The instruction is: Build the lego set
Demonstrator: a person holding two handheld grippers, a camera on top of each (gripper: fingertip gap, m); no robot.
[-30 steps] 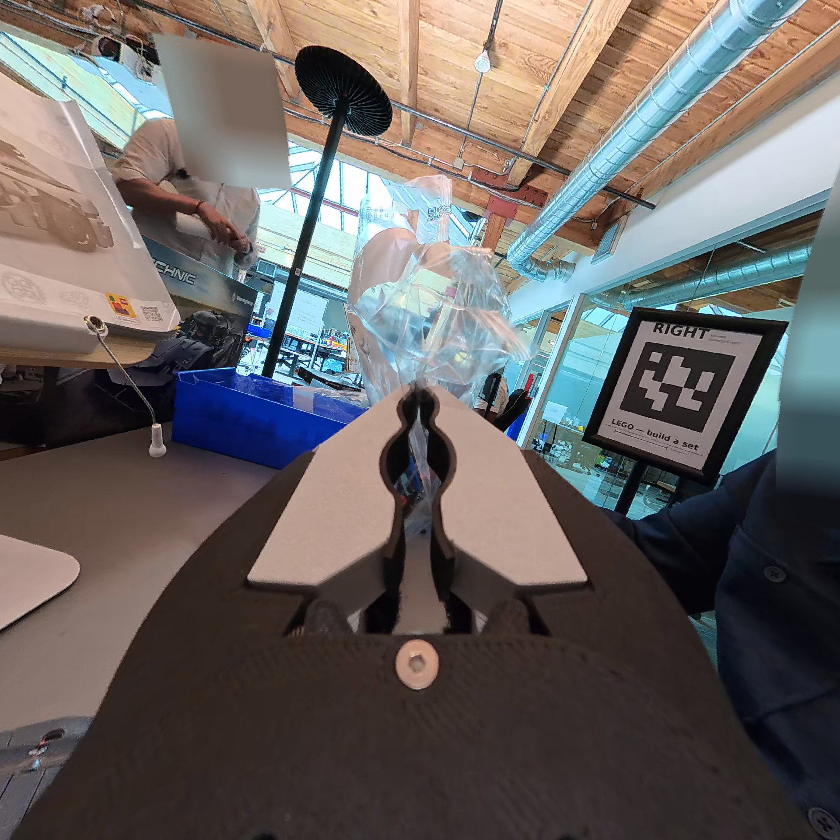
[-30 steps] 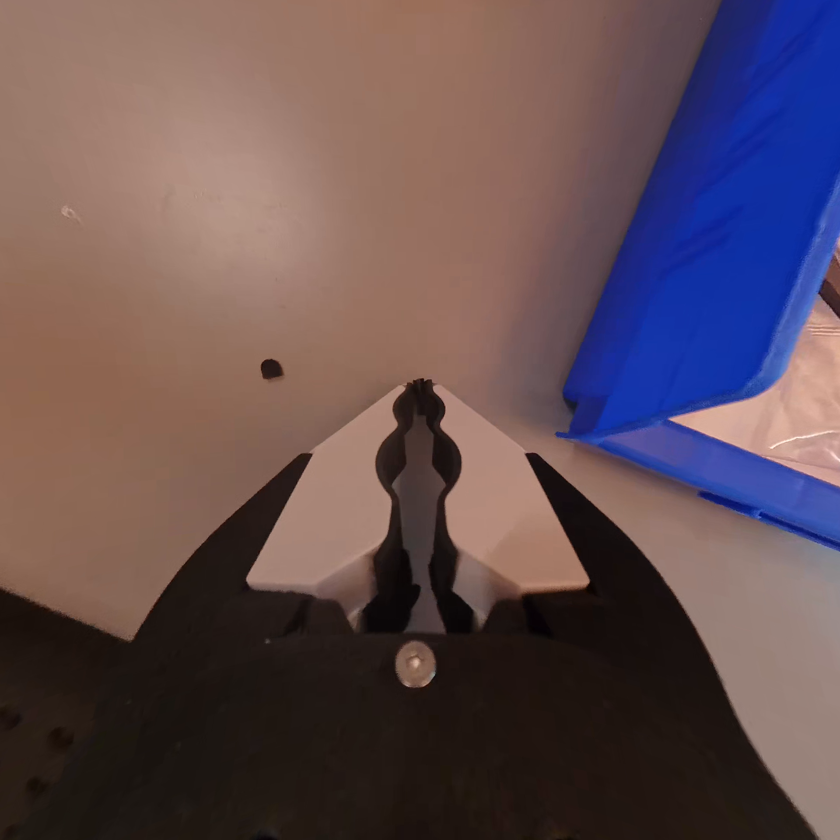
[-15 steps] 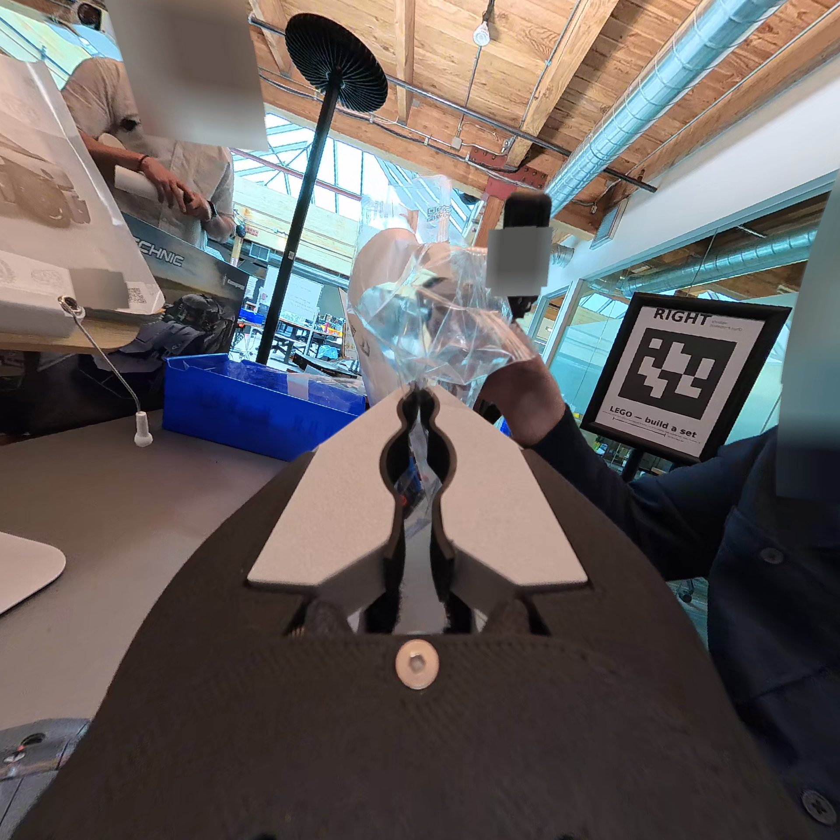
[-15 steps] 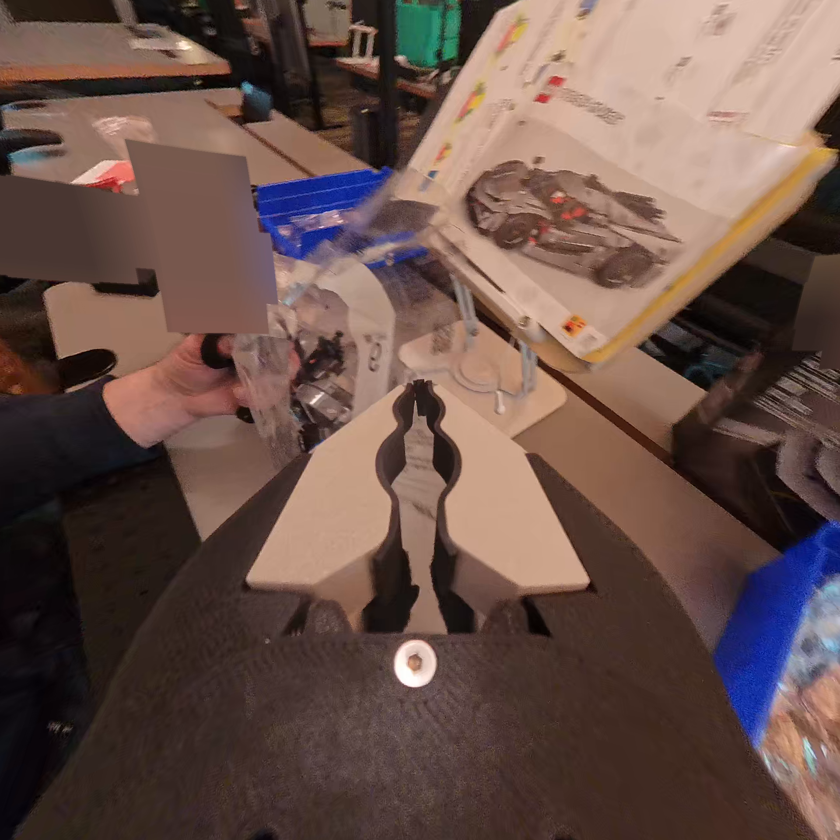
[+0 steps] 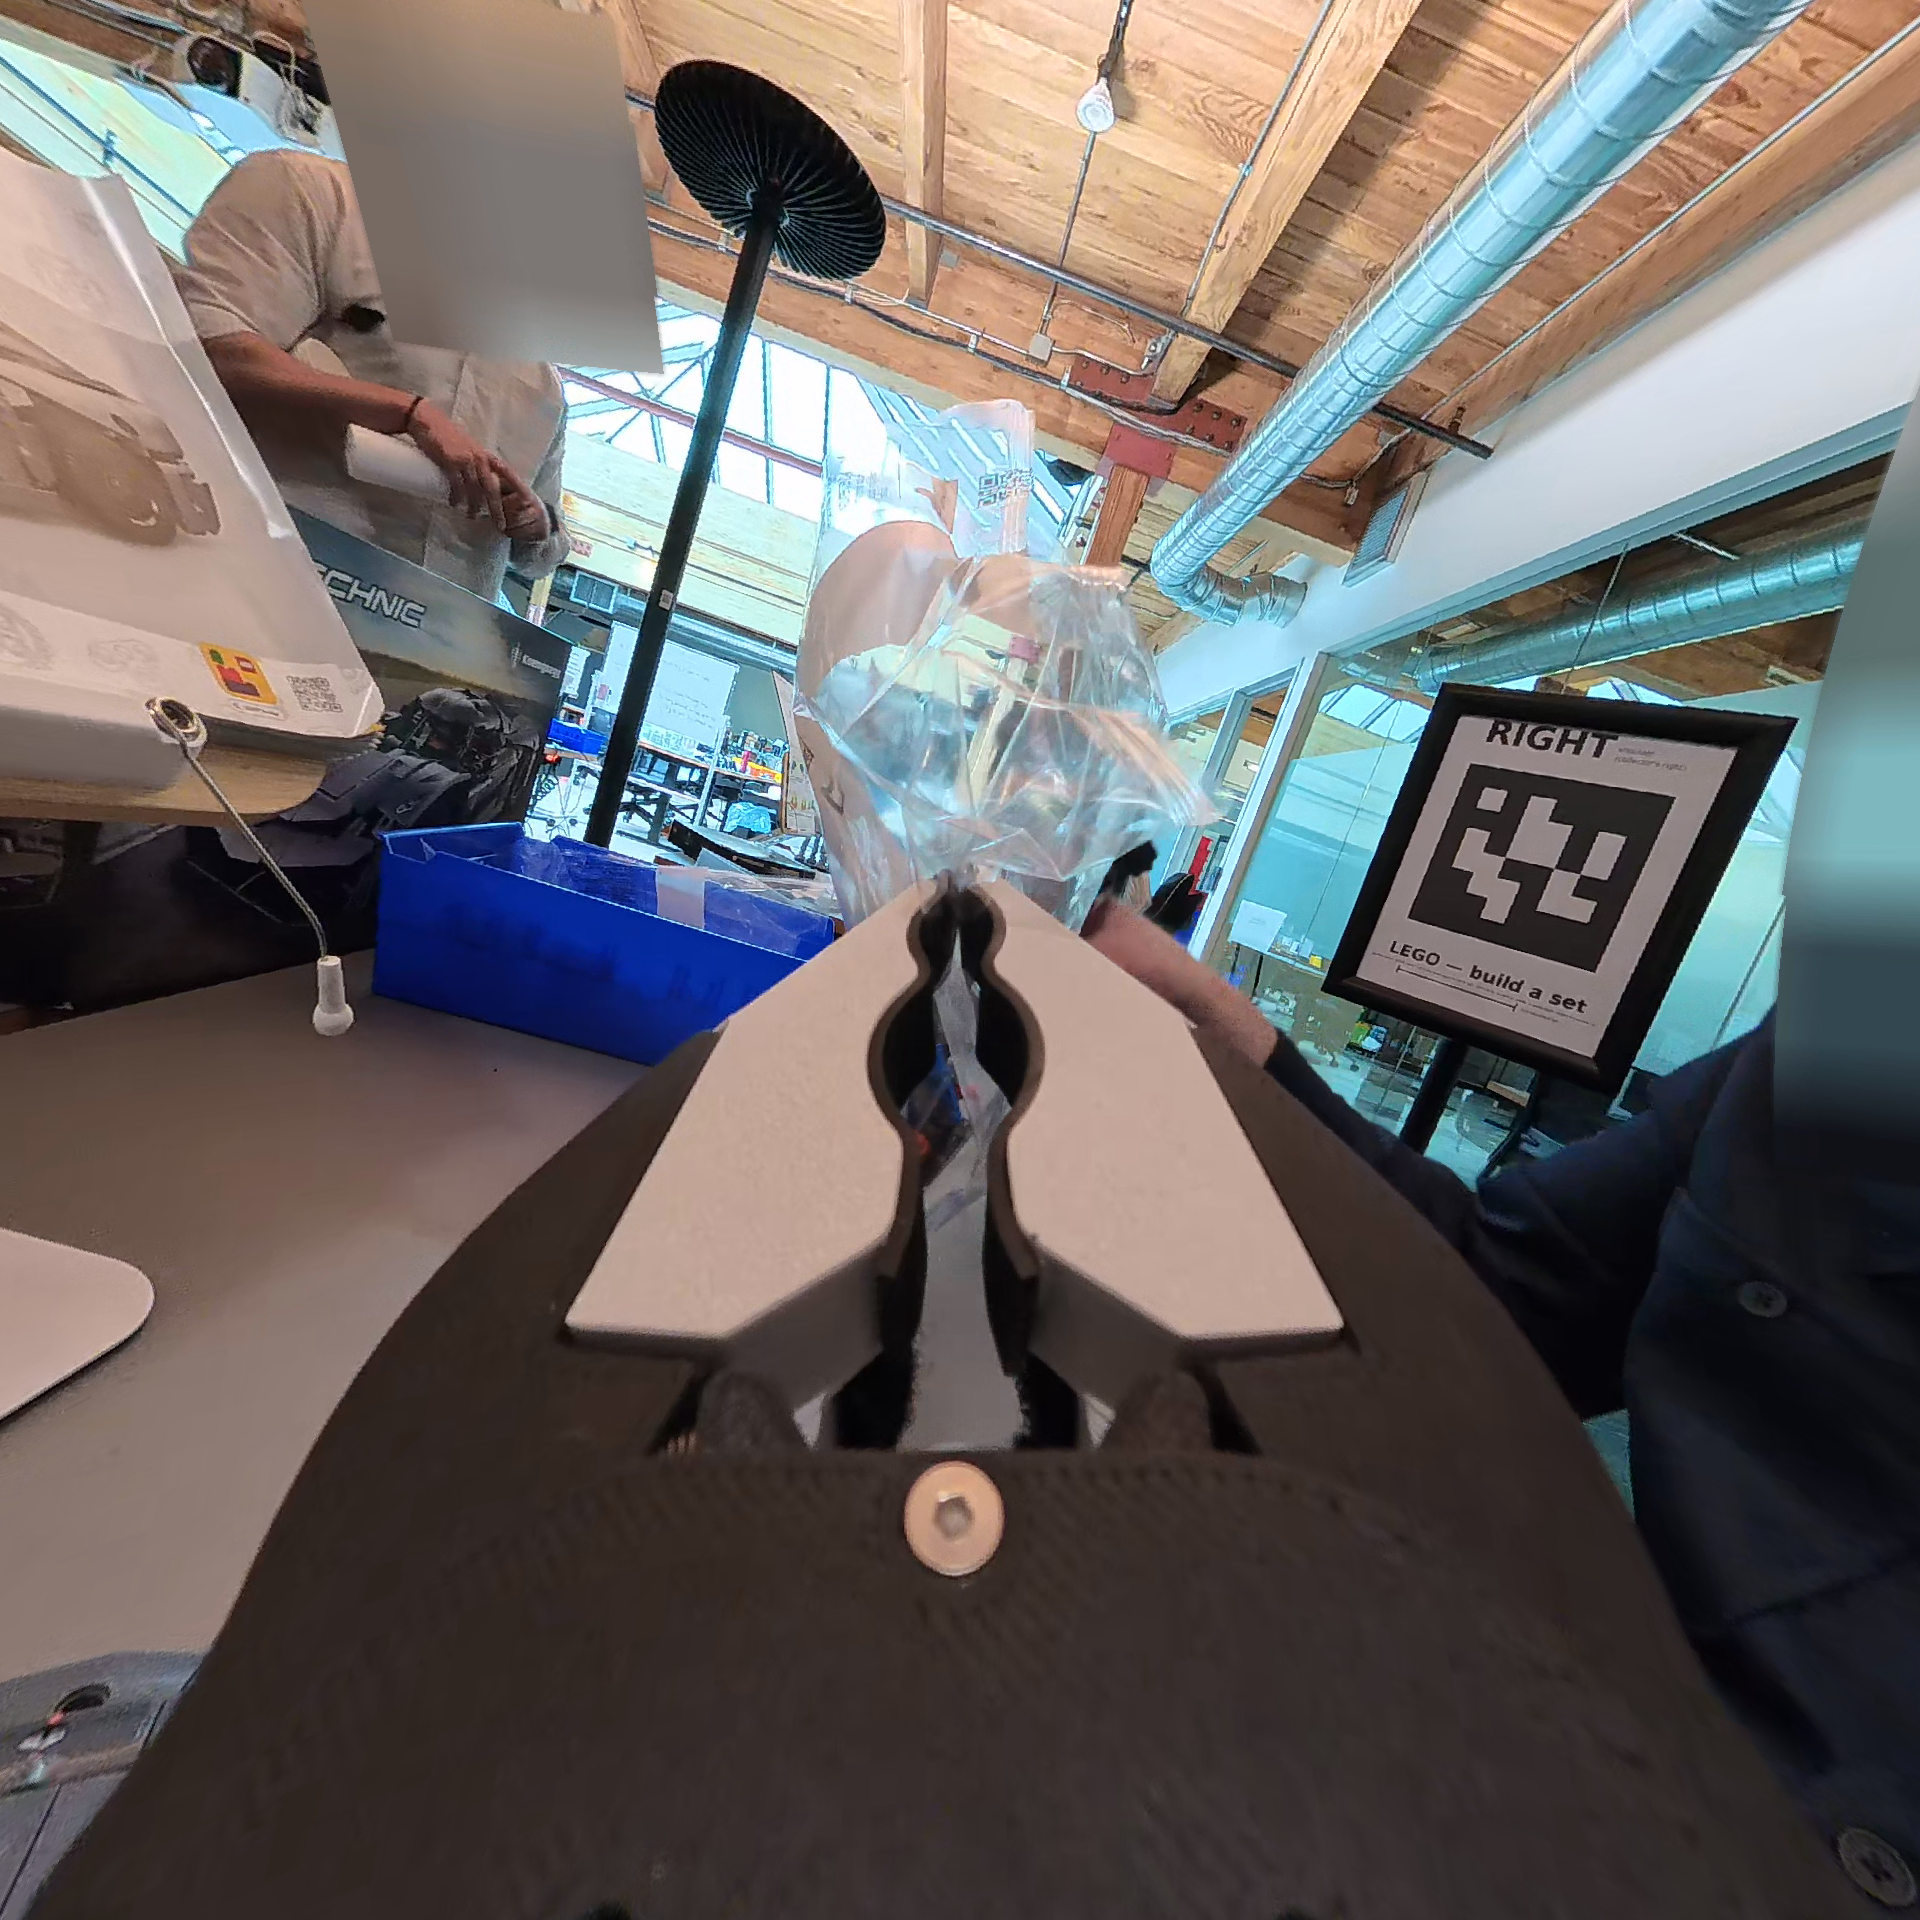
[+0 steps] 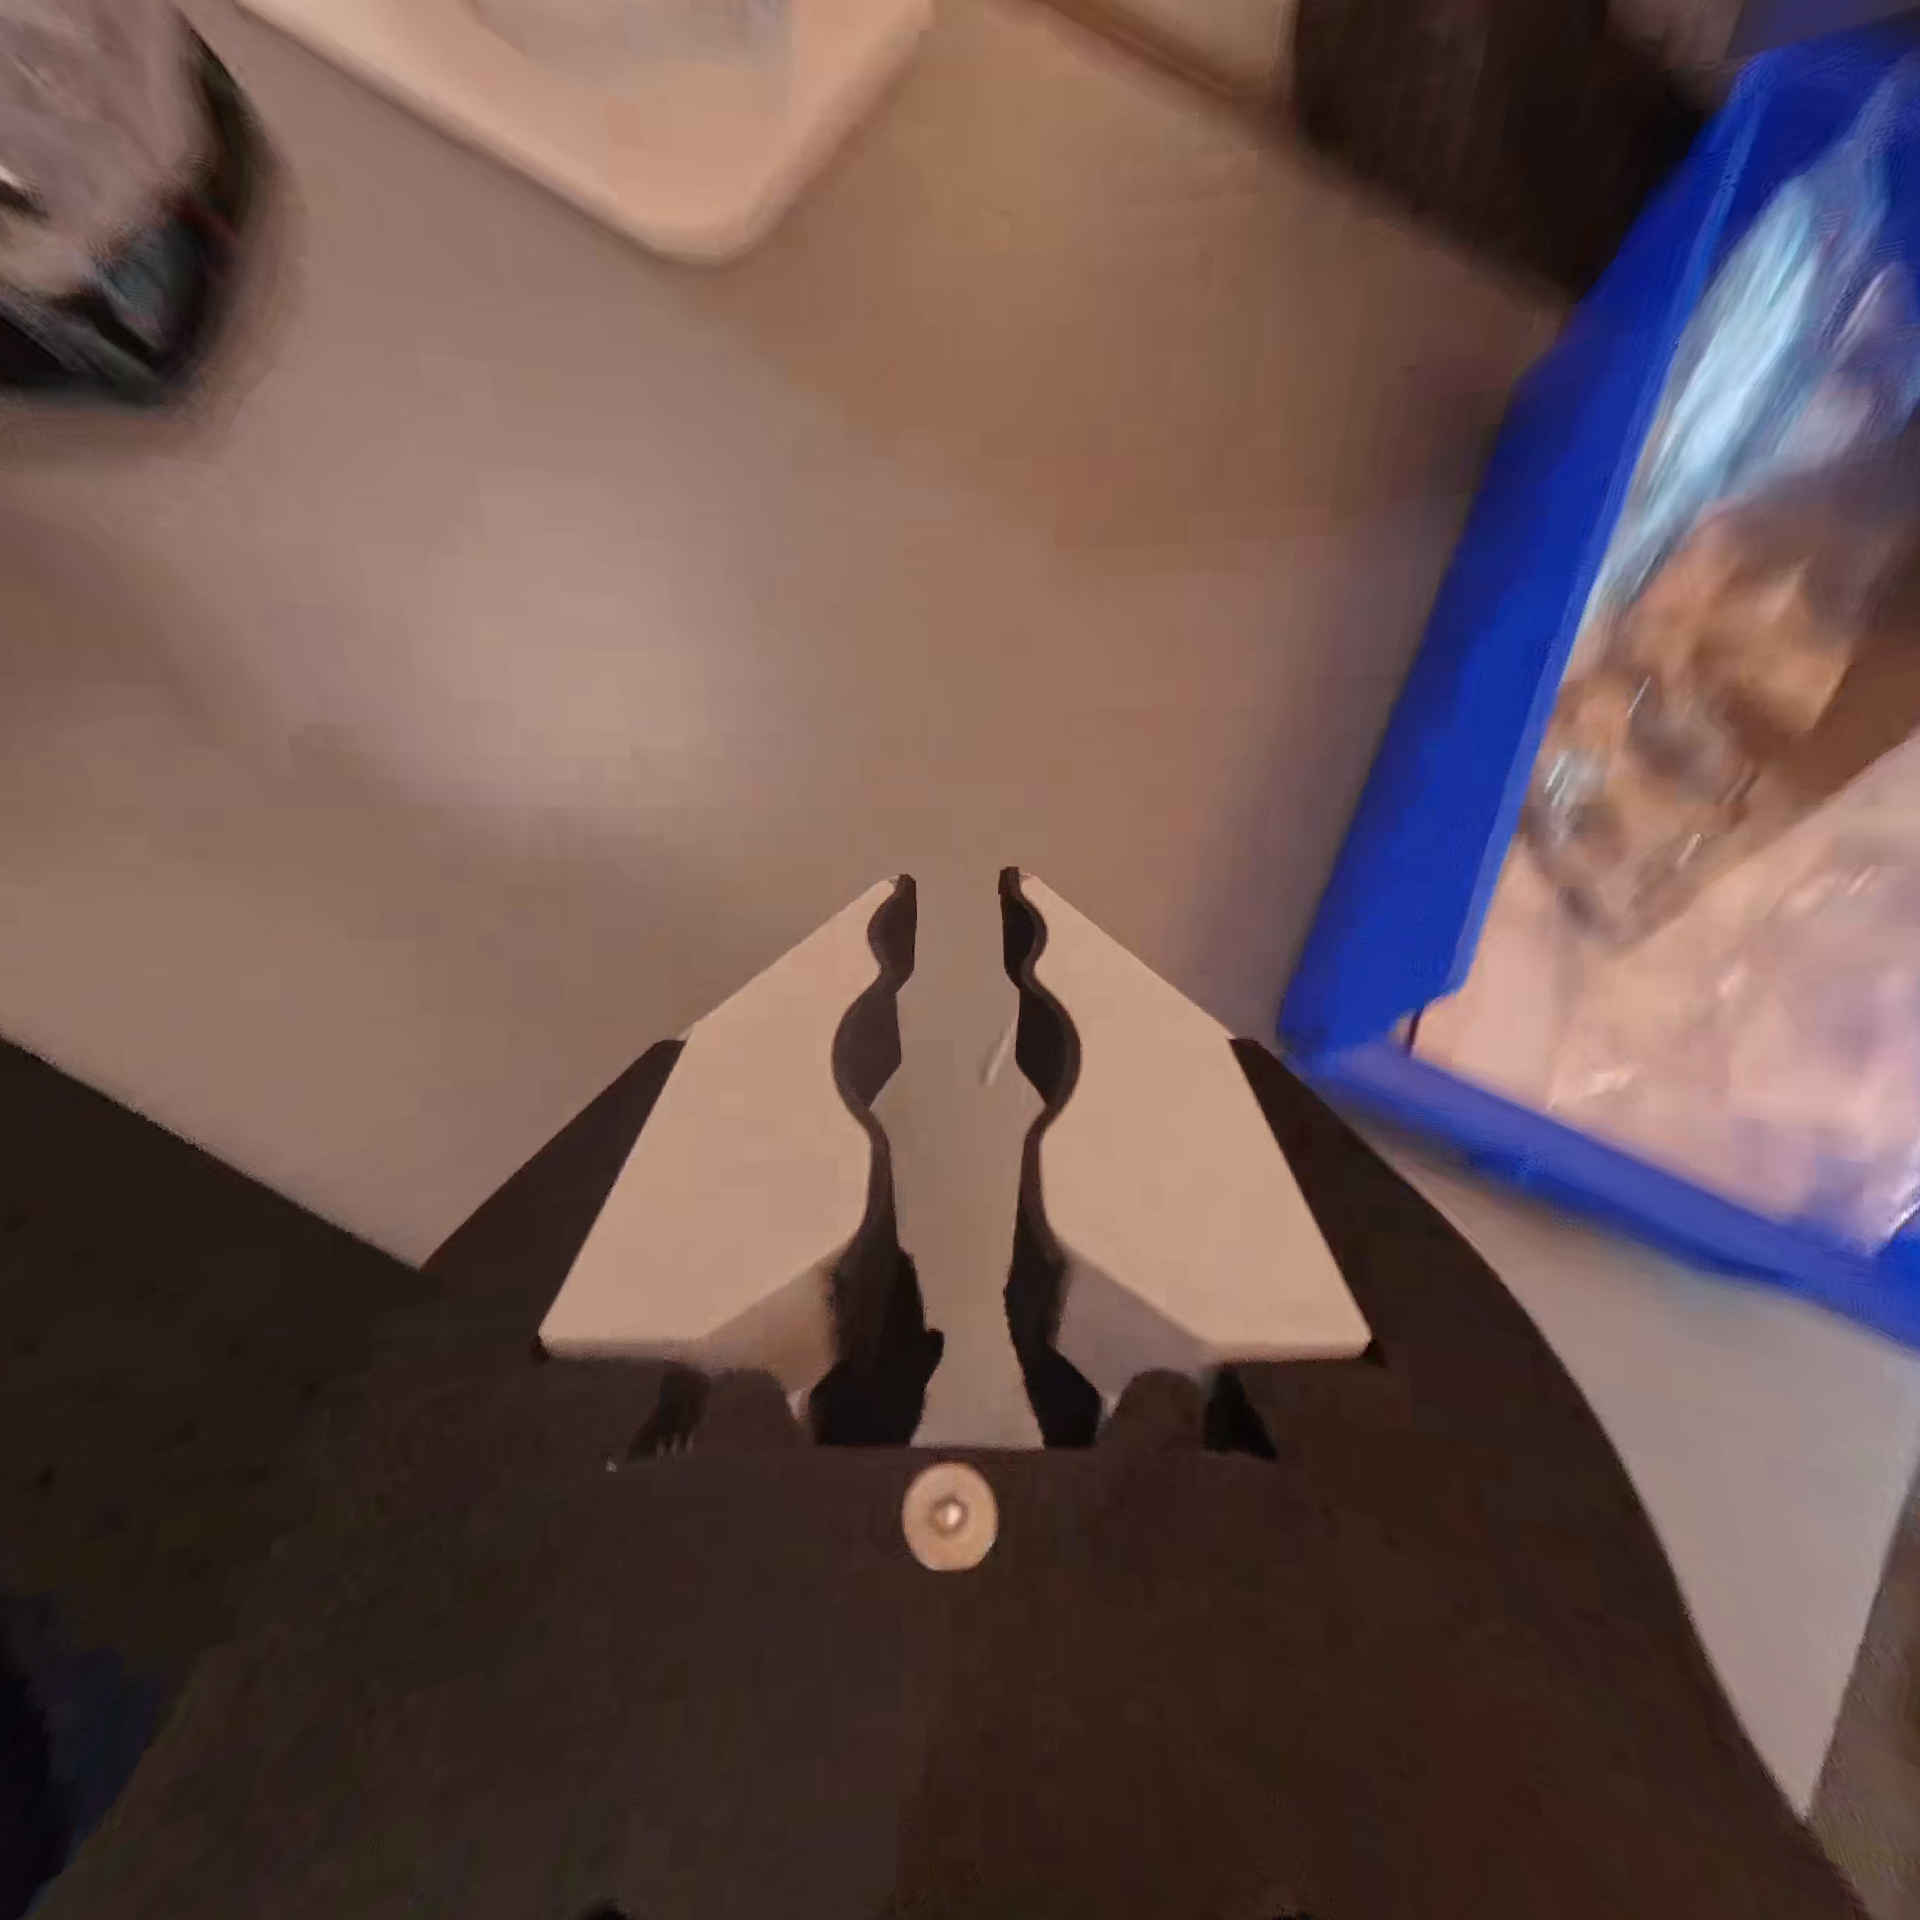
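My left gripper (image 5: 956, 904) is shut on a clear plastic bag of lego parts (image 5: 977, 717), held up in the air; part of the bag shows between the fingers. My right gripper (image 6: 956, 883) is slightly open and empty, pointing down at the grey table (image 6: 623, 623). The right wrist view is blurred by motion. A blue bin (image 6: 1538, 665) holding more clear bags lies to its right; it also shows in the left wrist view (image 5: 582, 956).
An instruction booklet (image 5: 125, 540) rests on a stand at the left, whose white base (image 6: 644, 114) shows in the right wrist view. A framed sign (image 5: 1548, 883) stands at right. A person (image 5: 343, 343) stands behind the table. A dark blurred object (image 6: 114, 270) sits at the upper left. The gap from one gripper's tips to the other's is roughly 30 cm.
My right gripper has swung back down toward the table and opened a little. The left gripper still holds the bag up; the hand near it has dropped lower.
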